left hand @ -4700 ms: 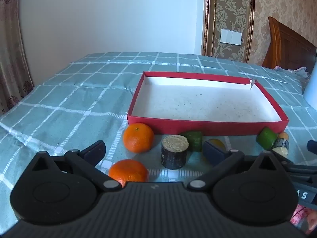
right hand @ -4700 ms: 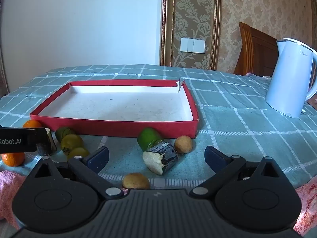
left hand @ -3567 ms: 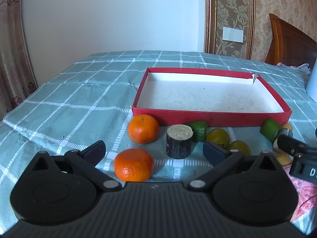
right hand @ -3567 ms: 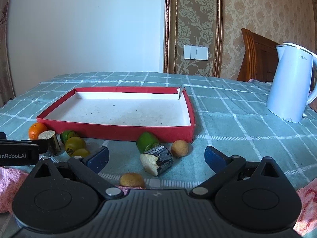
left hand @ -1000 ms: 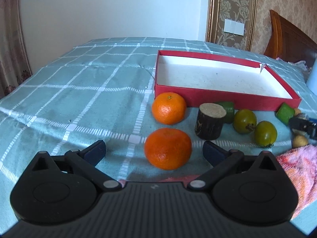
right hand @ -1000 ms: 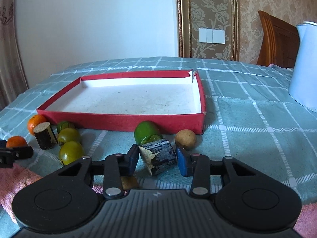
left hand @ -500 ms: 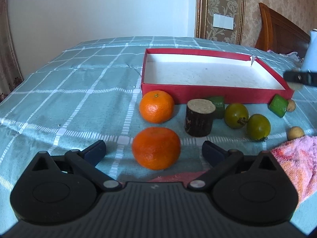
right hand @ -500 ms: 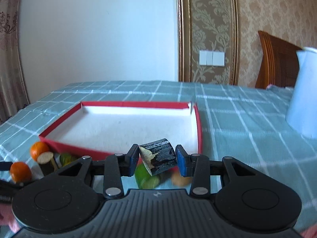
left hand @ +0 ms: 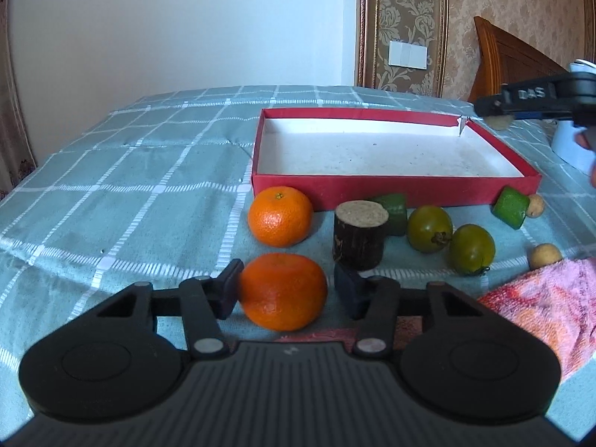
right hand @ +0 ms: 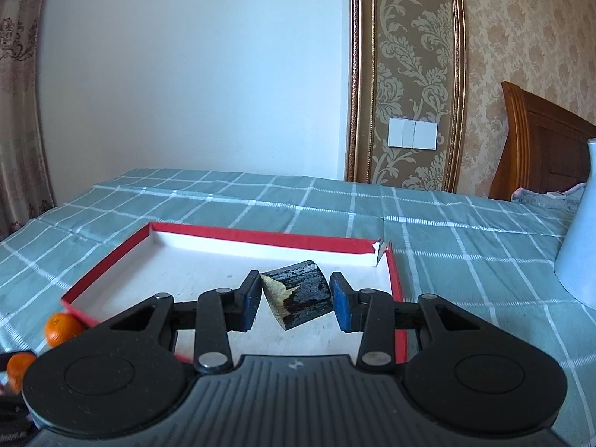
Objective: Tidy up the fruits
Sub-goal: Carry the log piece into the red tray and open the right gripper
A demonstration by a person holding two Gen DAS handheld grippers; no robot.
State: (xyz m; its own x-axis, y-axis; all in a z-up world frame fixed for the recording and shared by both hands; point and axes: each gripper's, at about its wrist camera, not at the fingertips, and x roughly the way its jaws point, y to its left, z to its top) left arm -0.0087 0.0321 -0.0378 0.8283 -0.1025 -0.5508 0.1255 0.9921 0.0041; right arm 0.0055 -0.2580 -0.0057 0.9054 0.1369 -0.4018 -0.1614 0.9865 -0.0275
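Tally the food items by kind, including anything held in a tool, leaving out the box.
oranges: 2
round green fruits: 2
green cut pieces: 2
dark bark-covered pieces: 2
small tan fruits: 2
total: 10

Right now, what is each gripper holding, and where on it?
The right gripper clamps a dark log piece across its two ends, above the red tray. The left gripper is closing on the near orange, at its sides.

Black tongs (left hand: 287,290) with ribbed housing, round side discs, silver pivot screws, dark blue pads (right hand: 342,303)
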